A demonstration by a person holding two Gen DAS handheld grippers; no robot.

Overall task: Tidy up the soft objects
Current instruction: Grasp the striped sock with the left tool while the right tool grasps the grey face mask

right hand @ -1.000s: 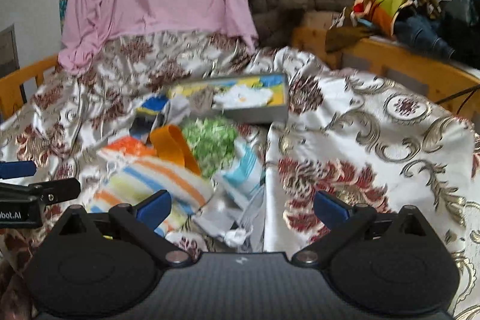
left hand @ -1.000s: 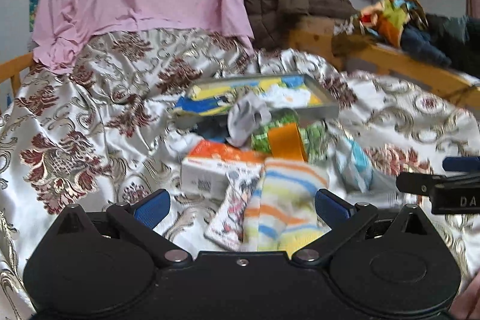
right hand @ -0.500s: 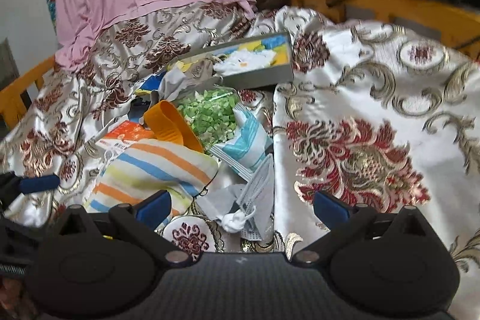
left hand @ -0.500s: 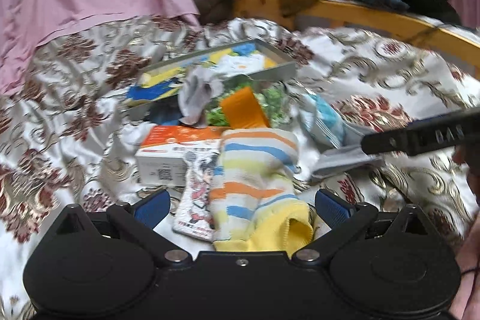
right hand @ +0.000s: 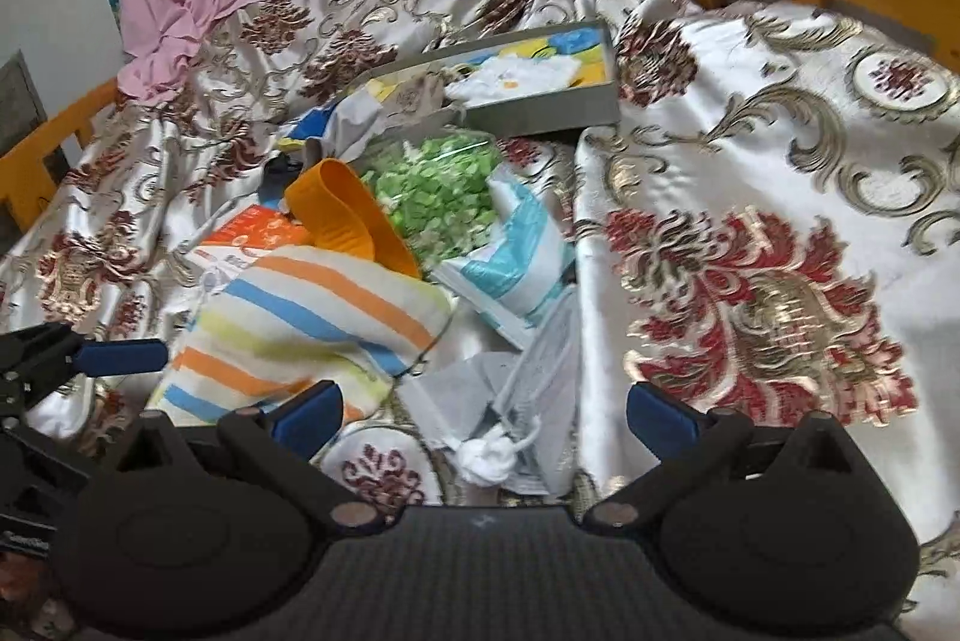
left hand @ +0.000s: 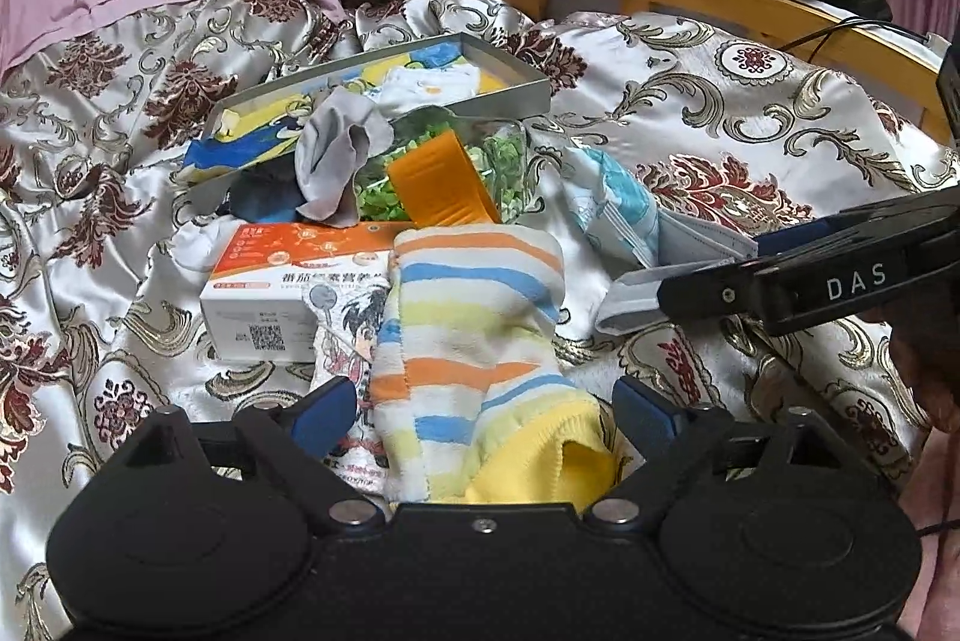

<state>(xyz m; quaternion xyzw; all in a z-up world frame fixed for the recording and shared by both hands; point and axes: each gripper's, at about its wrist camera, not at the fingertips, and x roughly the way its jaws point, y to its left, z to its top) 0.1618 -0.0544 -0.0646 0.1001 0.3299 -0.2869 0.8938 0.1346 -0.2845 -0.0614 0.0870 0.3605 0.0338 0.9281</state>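
Jaws of left gripper (left hand: 480, 416) closing around striped sock (left hand: 474, 341), untouched.

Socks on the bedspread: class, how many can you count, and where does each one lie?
2. The striped sock lies nearest, between the left gripper's closing jaws. The grey sock is draped over the tray's front edge. Others may be hidden inside the tray.

Striped sock (left hand: 474, 341) between closing jaws

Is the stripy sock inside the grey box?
No, the stripy sock lies on the bedspread in front of the grey box, not inside it.
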